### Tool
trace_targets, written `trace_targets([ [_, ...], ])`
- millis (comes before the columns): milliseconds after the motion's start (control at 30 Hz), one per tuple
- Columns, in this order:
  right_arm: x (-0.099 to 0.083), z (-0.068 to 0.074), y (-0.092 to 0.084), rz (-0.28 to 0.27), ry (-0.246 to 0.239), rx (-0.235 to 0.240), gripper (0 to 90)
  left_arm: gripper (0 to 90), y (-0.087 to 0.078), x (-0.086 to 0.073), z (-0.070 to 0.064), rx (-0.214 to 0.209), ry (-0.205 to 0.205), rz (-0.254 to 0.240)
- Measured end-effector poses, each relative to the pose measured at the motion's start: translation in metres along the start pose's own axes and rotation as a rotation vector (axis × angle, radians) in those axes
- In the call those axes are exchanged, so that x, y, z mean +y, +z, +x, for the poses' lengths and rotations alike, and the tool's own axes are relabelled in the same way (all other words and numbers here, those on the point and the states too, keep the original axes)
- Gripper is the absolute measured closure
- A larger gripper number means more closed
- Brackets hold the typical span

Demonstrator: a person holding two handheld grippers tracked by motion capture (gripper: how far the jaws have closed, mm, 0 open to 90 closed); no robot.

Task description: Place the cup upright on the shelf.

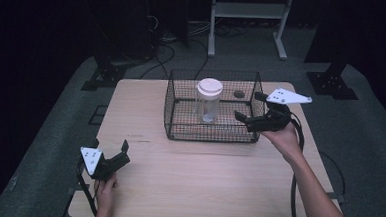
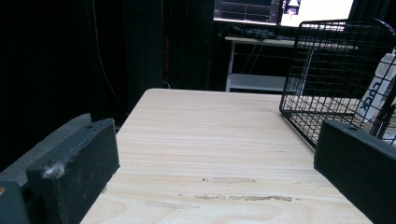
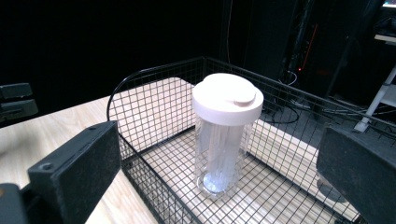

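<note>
A clear plastic jar (image 1: 208, 103) with a white lid (image 3: 228, 99) stands upright inside a black wire basket (image 1: 181, 108) at the back middle of the wooden table (image 1: 202, 174). My right gripper (image 1: 248, 105) hovers at the basket's right side, open, its jaws wide apart and aimed at the jar (image 3: 219, 149) from above the rim. My left gripper (image 1: 111, 145) rests low near the table's front left corner, open with nothing between its jaws. In the left gripper view the basket (image 2: 327, 70) and part of the jar (image 2: 380, 88) appear at the right.
A small dark round object (image 1: 239, 94) lies on the basket floor behind the jar. A metal frame (image 1: 248, 16), black stand bases (image 1: 332, 86) and cables (image 1: 164, 52) are on the floor beyond the table. Bare tabletop (image 2: 210, 130) stretches ahead of the left gripper.
</note>
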State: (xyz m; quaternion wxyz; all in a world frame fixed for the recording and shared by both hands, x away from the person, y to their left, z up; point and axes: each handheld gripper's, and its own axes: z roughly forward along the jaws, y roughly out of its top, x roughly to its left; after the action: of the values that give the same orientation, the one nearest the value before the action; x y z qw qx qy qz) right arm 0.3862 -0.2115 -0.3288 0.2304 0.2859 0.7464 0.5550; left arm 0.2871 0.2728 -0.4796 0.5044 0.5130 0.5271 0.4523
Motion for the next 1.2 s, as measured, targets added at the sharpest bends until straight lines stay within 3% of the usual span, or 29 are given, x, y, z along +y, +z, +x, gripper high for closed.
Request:
trace_targets([
  [1200,-0.037,0.016,-0.048,0.010,0.005,0.006,0.0,0.0,0.000,0.000,-0.001,0.004,0.008,0.001],
])
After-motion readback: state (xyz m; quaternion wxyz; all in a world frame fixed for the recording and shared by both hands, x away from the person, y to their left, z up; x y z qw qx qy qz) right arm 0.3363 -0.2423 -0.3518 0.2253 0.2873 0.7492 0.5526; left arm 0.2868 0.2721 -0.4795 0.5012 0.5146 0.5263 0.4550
